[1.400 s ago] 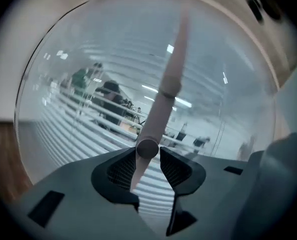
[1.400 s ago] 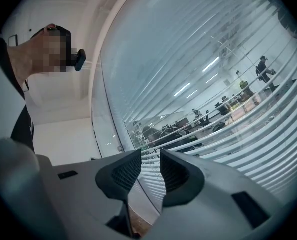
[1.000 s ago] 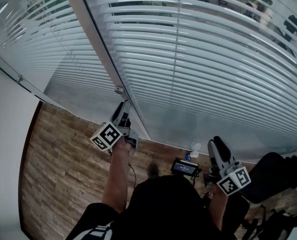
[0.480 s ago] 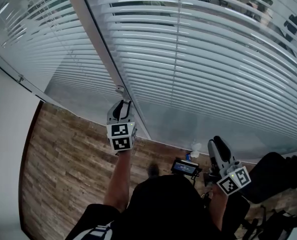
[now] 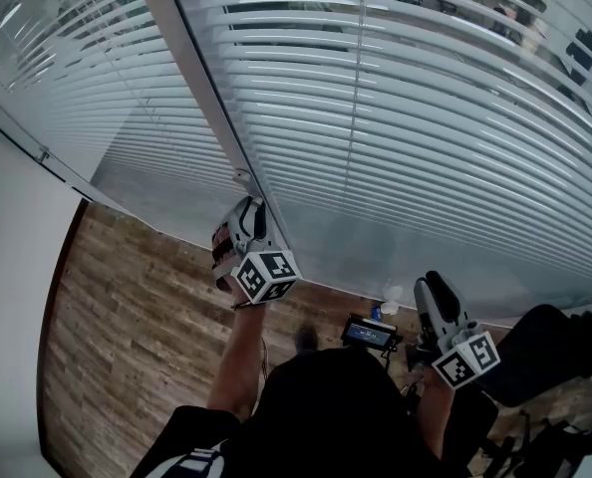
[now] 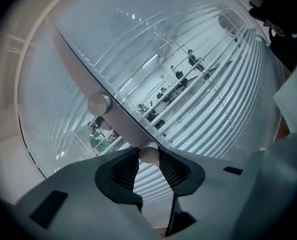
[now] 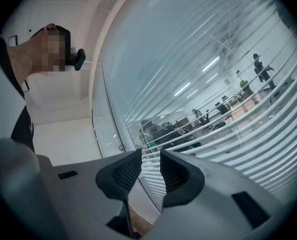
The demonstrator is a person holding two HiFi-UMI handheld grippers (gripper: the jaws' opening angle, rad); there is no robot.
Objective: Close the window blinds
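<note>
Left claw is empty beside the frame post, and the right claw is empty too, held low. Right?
Not quite. The left claw isn't empty: it is shut on the small round knob on the frame post, as the left gripper view shows. The right claw is empty and held low, as stated.

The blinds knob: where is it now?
In the left gripper view, low centre: the knob sits gripped between the left gripper's fingers, on the grey frame post.
</note>
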